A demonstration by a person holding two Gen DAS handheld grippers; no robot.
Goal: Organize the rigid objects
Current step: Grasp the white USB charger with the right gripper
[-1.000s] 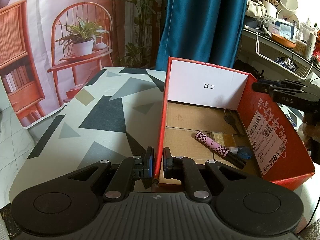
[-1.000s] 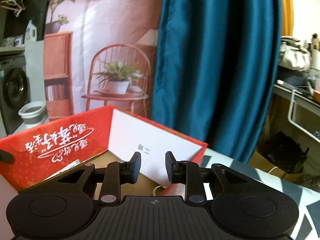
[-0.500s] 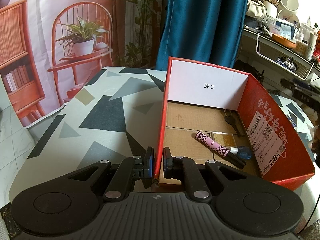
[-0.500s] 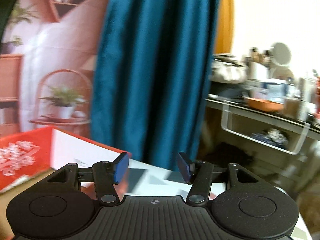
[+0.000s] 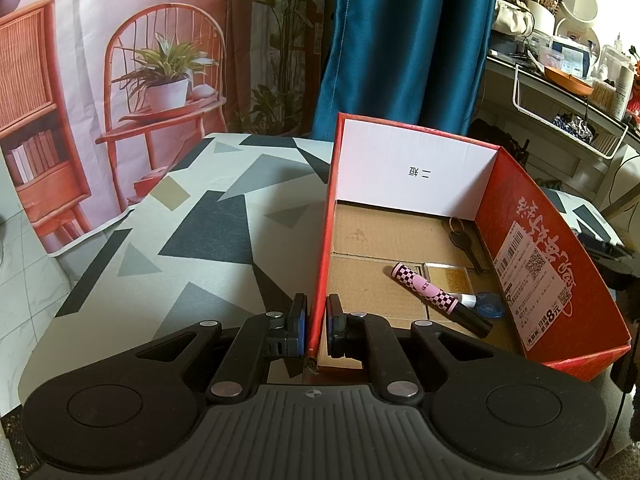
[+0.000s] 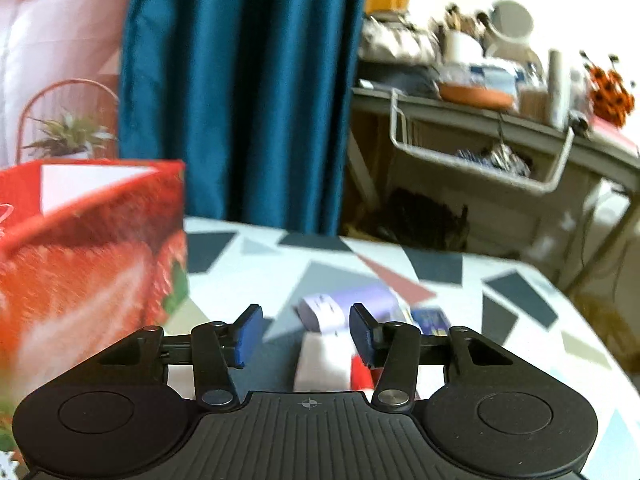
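The left gripper pinches the red box wall. The right gripper, empty and closing, is nearer the lavender pack, which lies just ahead, long axis crosswise on the worktop.

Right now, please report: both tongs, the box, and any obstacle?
Left tongs shut on red box wall. Right tongs closing, nothing gripped, above blurred purple-white item on table. No obstacle seen.

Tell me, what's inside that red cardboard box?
Inside the red cardboard box: a pink checkered tube, dark keys, a clear flat case, a small blue item. The near corner is hidden behind the left gripper.
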